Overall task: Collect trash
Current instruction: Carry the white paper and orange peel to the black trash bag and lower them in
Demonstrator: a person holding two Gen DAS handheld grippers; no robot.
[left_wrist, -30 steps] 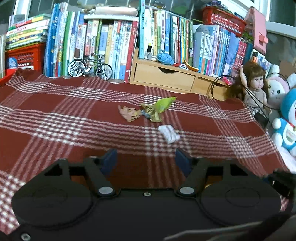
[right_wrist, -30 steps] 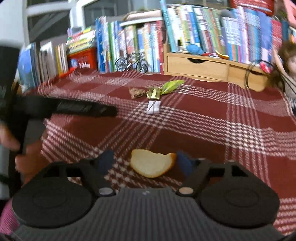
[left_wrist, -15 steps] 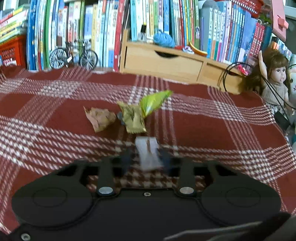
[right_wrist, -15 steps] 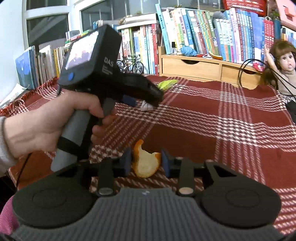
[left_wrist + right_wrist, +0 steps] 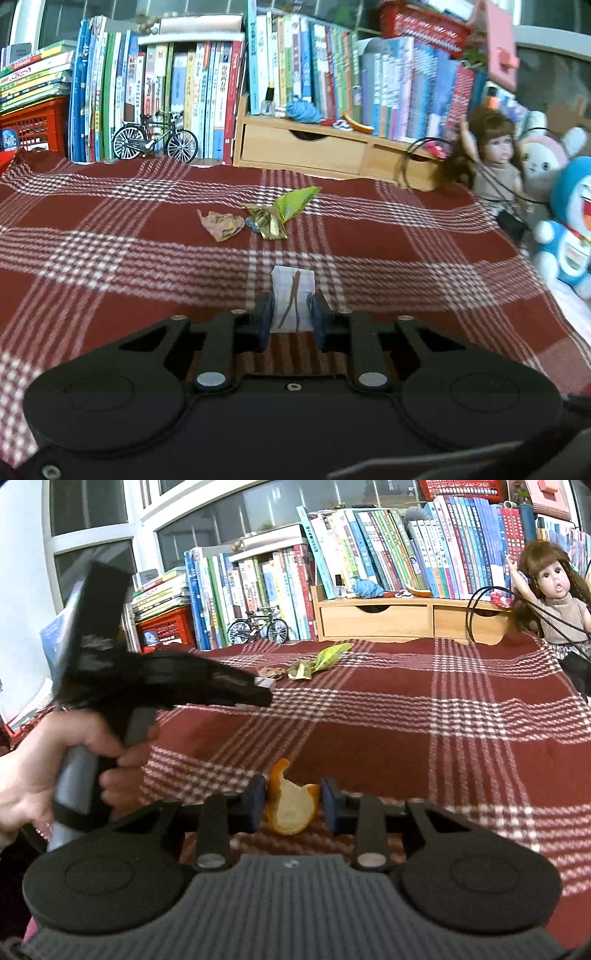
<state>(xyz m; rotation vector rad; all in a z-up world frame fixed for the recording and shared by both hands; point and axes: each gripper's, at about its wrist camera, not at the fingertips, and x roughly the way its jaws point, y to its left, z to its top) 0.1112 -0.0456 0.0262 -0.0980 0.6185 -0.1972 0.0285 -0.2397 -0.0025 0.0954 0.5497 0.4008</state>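
Observation:
My left gripper [image 5: 291,314] is shut on a small white wrapper [image 5: 292,295], held just above the red plaid cloth [image 5: 110,236]. Beyond it lie a crumpled brown wrapper [image 5: 221,226], a gold foil wrapper [image 5: 267,220] and a green wrapper [image 5: 295,202]. My right gripper [image 5: 293,805] is shut on a piece of orange peel [image 5: 291,805] near the cloth's front edge. In the right wrist view the left gripper [image 5: 264,690] shows from the side, held by a hand [image 5: 33,771], with the white wrapper [image 5: 266,682] at its tip.
A wooden drawer unit [image 5: 306,147] with rows of books [image 5: 207,85], a model bicycle [image 5: 155,139] and a red crate [image 5: 33,125] line the back. A doll [image 5: 495,162] and plush toys [image 5: 569,221] sit at the right.
The left gripper moved forward to the white wrapper, shut on it and lifted it. The right gripper shut on the orange peel and raised it off the cloth.

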